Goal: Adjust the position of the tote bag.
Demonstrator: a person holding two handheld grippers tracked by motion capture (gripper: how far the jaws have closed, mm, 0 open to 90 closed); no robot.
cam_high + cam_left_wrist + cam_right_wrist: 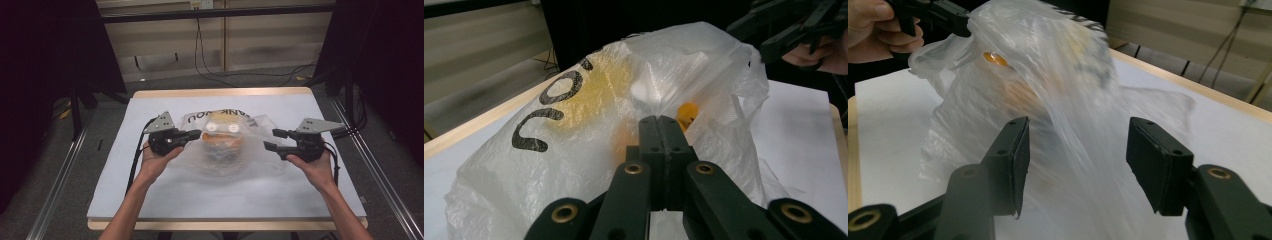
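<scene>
A thin clear plastic bag (235, 155) with black lettering lies bunched in the middle of the white table cover (175, 200). Orange round items (225, 142) show through its film. My left gripper (196, 134) is at the bag's left side, and in the left gripper view its jaws (659, 120) are shut on a pinch of the bag's film (589, 100) beside an orange piece (686, 112). My right gripper (270, 139) is at the bag's right edge with its jaws apart. In the right gripper view, loose film (1048, 75) hangs between the open pads (1078, 130) without being pressed.
The wooden table edge (220, 92) runs along the back. Black cables (210, 70) trail on the floor behind the table. Dark stands (75, 110) and metal rails (60, 175) flank it on both sides. Bare cover lies in front of the bag.
</scene>
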